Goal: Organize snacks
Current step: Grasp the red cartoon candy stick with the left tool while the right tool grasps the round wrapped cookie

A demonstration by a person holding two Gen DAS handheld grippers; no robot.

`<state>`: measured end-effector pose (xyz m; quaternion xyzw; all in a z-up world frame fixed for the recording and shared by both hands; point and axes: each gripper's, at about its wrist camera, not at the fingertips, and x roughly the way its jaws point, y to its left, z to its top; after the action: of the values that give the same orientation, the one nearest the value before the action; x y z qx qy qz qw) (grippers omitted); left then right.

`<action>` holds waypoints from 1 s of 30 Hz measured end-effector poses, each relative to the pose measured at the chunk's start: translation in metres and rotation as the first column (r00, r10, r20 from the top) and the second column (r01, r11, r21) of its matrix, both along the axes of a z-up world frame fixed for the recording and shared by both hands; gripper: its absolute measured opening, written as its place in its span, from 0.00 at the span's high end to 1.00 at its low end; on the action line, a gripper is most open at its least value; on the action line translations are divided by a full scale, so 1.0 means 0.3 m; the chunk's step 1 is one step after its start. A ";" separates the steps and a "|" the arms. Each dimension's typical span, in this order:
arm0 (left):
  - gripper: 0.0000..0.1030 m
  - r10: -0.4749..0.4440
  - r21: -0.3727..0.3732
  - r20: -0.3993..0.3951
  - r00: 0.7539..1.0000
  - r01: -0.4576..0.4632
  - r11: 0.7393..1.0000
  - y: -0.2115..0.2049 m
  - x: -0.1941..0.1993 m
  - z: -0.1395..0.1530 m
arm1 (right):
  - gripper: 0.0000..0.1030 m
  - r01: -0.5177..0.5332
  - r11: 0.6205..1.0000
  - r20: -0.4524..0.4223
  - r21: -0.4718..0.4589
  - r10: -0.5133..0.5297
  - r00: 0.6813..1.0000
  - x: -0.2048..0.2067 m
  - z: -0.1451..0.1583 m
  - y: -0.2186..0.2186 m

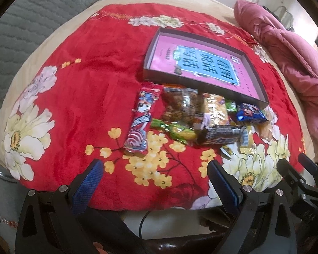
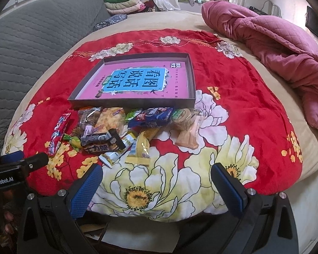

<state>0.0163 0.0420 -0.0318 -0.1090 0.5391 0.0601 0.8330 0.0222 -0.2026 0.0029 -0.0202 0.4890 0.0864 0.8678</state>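
**Snacks not sorted yet, nothing picked up so far**

Blue-padded fingers sit nearest the lens in both views: the left gripper (image 1: 154,182) and the right gripper (image 2: 156,185) are each spread wide with nothing between the jaws, hovering at the near edge of the red floral blanket (image 1: 84,80).

So the job looks to be at the very start. The snack pile (image 2: 120,131) is heaped on the blanket, right against the near wall of the shallow box (image 2: 135,101), and no wrapper can be seen inside the box, only its pink printed bottom.

The easiest first grab is probably the long red lollipop packet (image 1: 141,120), since it lies alone at the left end of the pile, just beside the brown-wrapped snack (image 1: 178,105). Its long axis runs roughly away from the camera, toward the box's near-left corner, slightly tilted to the right at the far end. The jaws would need to be brought down across its narrow width.

A dark chocolate bar (image 2: 101,141) lies crosswise atop other wrappers. A pink quilt (image 2: 275,48) is bunched well off to the right.
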 end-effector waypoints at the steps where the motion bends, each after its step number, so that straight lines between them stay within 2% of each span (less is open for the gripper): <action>1: 0.04 0.006 -0.003 0.000 1.000 -0.006 1.000 0.012 0.004 -0.005 | 0.01 0.002 1.000 0.000 -0.001 -0.002 1.000 0.007 -0.003 -0.004; 8: 0.04 0.025 -0.057 -0.008 1.000 -0.025 0.998 0.097 0.041 -0.036 | 0.01 0.018 1.000 -0.011 0.003 -0.018 1.000 0.060 -0.035 -0.038; 15: 0.04 0.017 -0.049 -0.025 1.000 -0.018 0.999 0.146 0.119 -0.064 | 0.01 0.023 0.999 -0.003 0.030 -0.023 1.000 0.114 -0.052 -0.071; 22: 0.06 0.012 -0.047 -0.050 0.999 -0.014 0.999 0.151 0.158 -0.105 | 0.07 0.043 0.996 -0.025 0.081 -0.041 0.999 0.159 -0.078 -0.119; 25: 0.11 -0.008 -0.032 -0.049 0.999 0.006 0.999 0.132 0.167 -0.110 | 0.11 0.050 0.995 -0.024 0.088 -0.048 0.999 0.178 -0.086 -0.135; 29: 0.27 -0.045 -0.030 -0.051 0.998 0.043 0.999 0.110 0.173 -0.116 | 0.18 0.042 0.994 -0.016 0.098 -0.041 0.999 0.198 -0.097 -0.144; 30: 0.30 -0.047 -0.031 -0.052 0.998 0.046 0.998 0.106 0.175 -0.119 | 0.23 0.040 0.995 -0.013 0.097 -0.039 0.999 0.205 -0.099 -0.145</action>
<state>0.0686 0.0739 -0.0675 -0.1074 0.5640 0.0354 0.8180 0.0838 -0.2462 -0.0269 0.0319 0.4894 0.0931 0.8665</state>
